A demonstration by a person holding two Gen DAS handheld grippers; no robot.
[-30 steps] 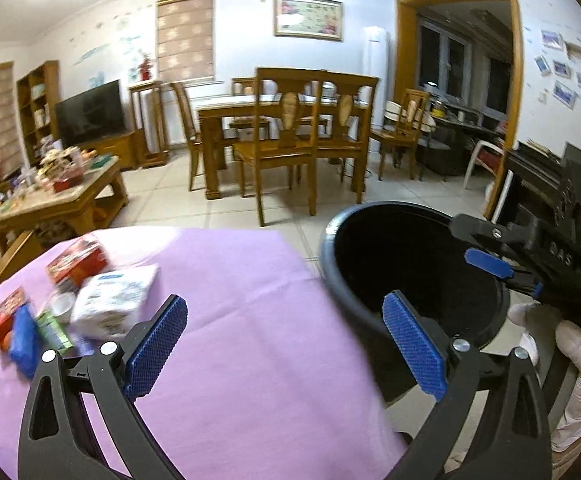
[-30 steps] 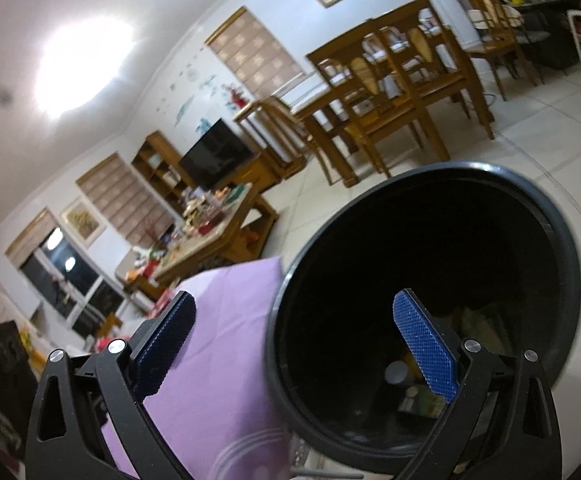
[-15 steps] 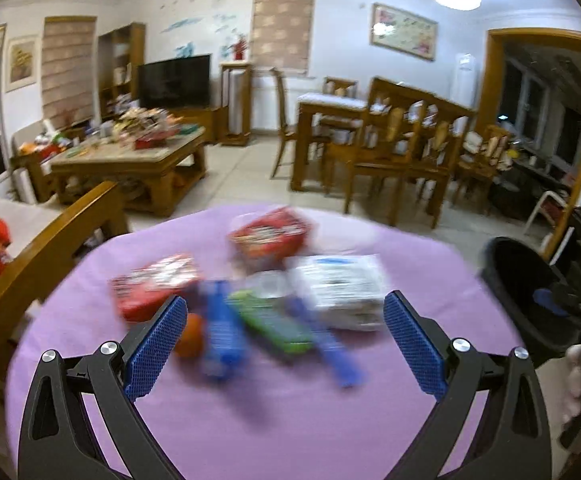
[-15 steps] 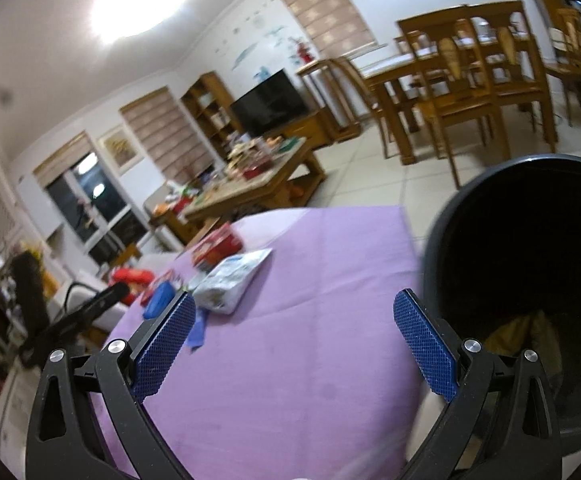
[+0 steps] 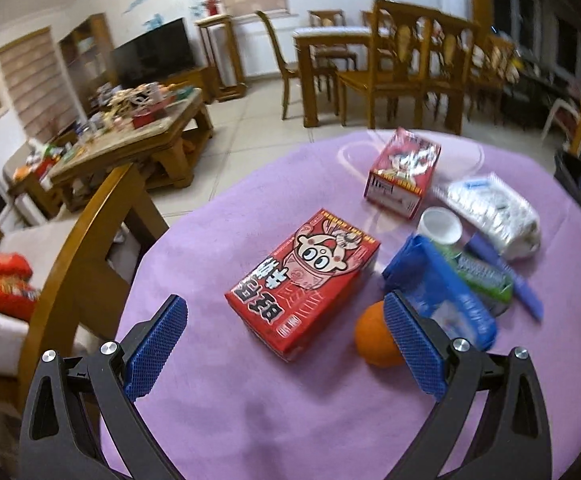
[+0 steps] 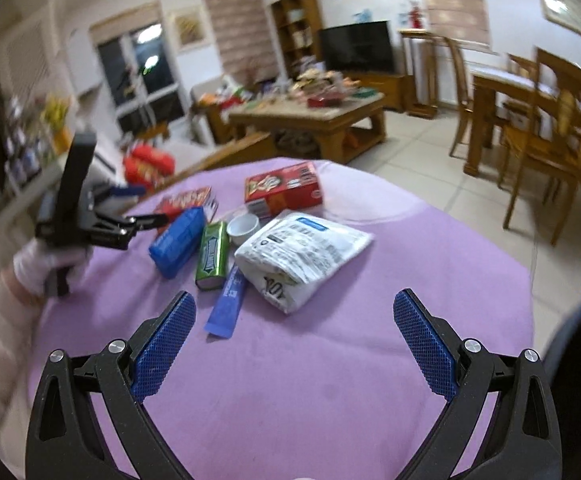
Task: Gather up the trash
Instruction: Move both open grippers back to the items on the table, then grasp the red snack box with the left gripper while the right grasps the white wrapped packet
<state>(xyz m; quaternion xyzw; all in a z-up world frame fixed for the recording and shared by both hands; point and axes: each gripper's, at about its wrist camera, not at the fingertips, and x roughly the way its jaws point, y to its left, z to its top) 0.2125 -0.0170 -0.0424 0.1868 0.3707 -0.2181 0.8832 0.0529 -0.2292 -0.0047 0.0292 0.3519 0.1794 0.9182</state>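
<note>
My left gripper (image 5: 286, 350) hangs spread wide, empty, over the purple table (image 5: 290, 420). The red box (image 5: 302, 282) lies flat just ahead between its fingers, long axis slanting away rightward. My right gripper (image 6: 294, 344) gapes empty too, short of the white bag (image 6: 298, 254).

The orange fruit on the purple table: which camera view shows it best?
The left wrist view. There the orange lies close, beside the near red box, partly covered by the left gripper pad. In the right wrist view I cannot find it; the clutter probably hides it.
</note>
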